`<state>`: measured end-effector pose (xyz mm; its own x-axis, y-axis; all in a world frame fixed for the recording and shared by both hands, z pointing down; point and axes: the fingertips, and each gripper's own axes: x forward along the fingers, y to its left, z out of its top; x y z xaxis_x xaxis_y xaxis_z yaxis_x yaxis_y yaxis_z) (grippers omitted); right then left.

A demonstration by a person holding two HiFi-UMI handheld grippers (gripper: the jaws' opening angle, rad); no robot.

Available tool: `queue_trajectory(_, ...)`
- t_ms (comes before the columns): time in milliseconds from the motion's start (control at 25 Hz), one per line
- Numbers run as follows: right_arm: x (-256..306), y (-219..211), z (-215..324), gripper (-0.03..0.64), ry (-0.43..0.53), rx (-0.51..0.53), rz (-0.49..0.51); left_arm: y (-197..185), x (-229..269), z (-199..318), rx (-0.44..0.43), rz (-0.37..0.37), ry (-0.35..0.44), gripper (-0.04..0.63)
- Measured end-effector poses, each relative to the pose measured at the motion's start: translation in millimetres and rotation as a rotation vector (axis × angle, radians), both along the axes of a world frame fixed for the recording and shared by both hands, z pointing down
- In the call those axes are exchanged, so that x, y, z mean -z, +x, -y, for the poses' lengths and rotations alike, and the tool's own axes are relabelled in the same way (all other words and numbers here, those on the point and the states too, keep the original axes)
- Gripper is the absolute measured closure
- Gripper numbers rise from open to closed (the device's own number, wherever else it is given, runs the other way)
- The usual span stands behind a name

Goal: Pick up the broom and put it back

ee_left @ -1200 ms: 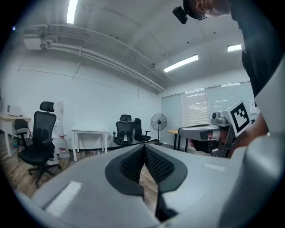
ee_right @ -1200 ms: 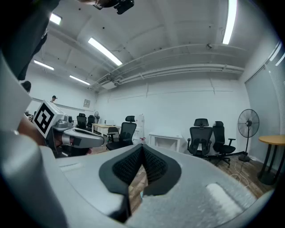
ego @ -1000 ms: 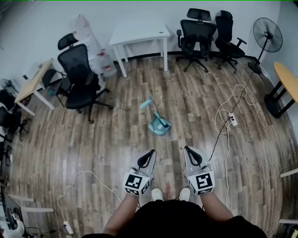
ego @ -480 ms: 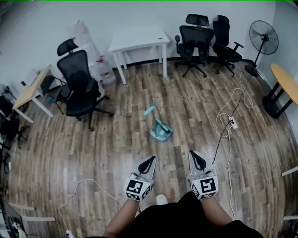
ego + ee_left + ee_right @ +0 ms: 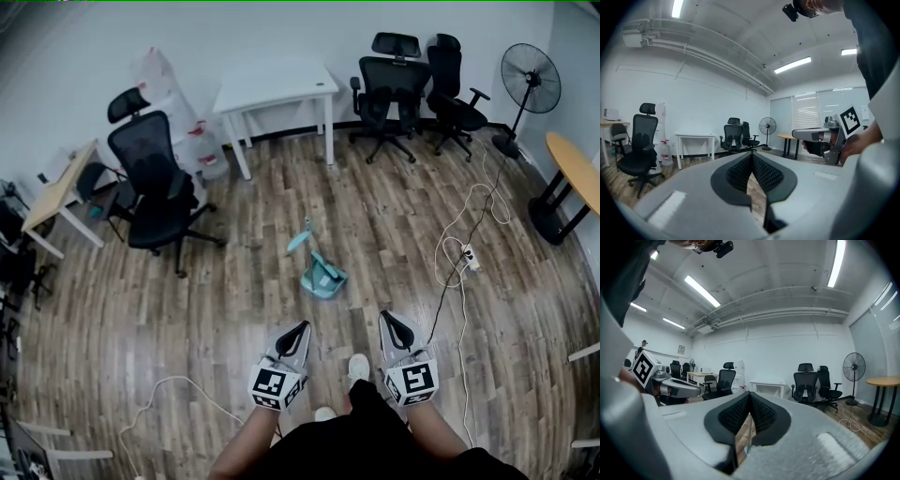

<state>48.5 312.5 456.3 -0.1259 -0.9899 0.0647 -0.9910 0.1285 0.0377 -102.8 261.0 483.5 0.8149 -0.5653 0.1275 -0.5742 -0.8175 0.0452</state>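
Wood floor [image 5: 234, 291] bare round teal broom [image 5: 321, 278] | cable [image 5: 448, 251] right | chair [image 5: 150, 183] left

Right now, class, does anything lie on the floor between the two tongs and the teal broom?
Nothing visible does. Only bare wood floor separates the left tongs and right tongs from the broom. The white cable lies off to the right, the black chair off to the left.

I'm looking at an office: black swivel chairs [image 5: 392, 89] stand far right beside a white desk [image 5: 277, 82], with a wooden desk [image 5: 58, 192] at left. Strip lights [image 5: 701, 290] run overhead, and a pedestal fan [image 5: 530, 80] stands far right.
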Motion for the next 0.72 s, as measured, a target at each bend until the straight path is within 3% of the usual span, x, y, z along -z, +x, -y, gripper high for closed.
queue_trajectory(720,8,90,134,0.614,0.004,0.147,-0.030,100,12,128,0.079,0.015,0.018,0.578)
